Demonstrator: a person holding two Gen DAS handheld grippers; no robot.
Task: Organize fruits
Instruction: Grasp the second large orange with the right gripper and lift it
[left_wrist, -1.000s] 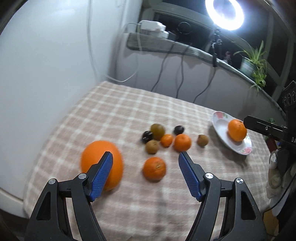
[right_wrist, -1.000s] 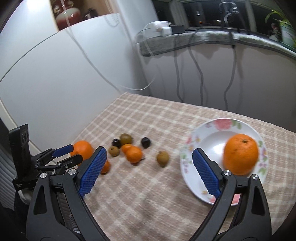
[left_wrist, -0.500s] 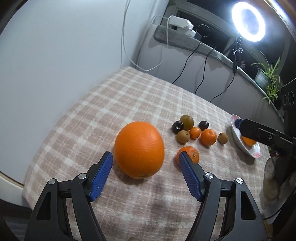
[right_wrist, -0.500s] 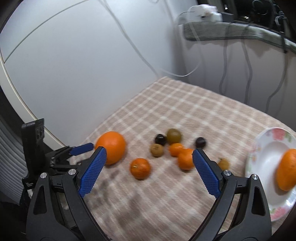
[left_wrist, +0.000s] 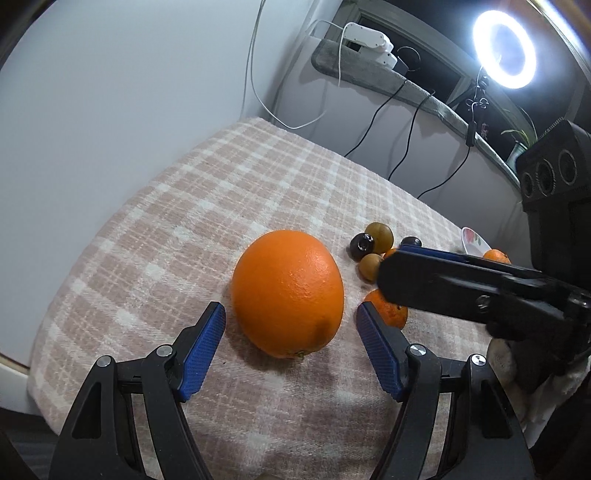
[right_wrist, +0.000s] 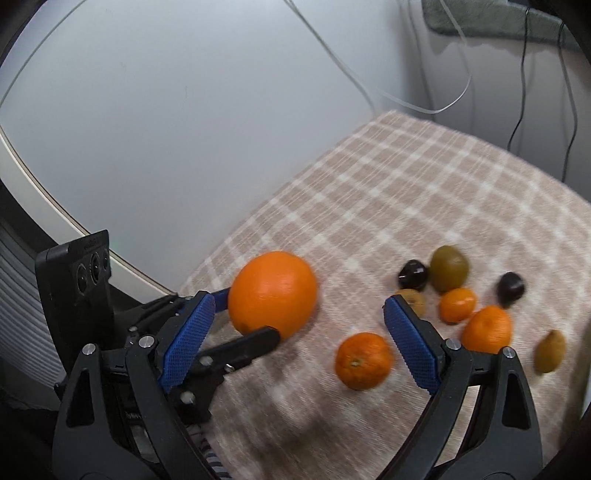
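Note:
A large orange (left_wrist: 286, 291) lies on the checked cloth between the fingers of my left gripper (left_wrist: 290, 314), which is open; both blue pads stand clear of the peel. The right wrist view shows the same orange (right_wrist: 273, 291) with the left gripper (right_wrist: 251, 314) around it. My right gripper (right_wrist: 299, 308) hovers open over the cloth, its jaws closing with nothing gripped between them. A small mandarin (right_wrist: 364, 360) lies below the gap. One right finger (left_wrist: 461, 284) crosses above that mandarin (left_wrist: 388, 314). Another orange (left_wrist: 496, 255) rests on a flowered plate (left_wrist: 474, 240).
Several small fruits cluster mid-table: a green one (right_wrist: 448, 267), dark plums (right_wrist: 413, 274), mandarins (right_wrist: 487, 328) and brown ones (right_wrist: 550, 350). A white wall borders the table's left side. Cables hang from a ledge (left_wrist: 369, 66) behind, beside a ring light (left_wrist: 504, 48).
My left gripper closed in on the large orange, which now sits between its fingers. My right gripper swung left from the plate to the fruit cluster and entered the left wrist view.

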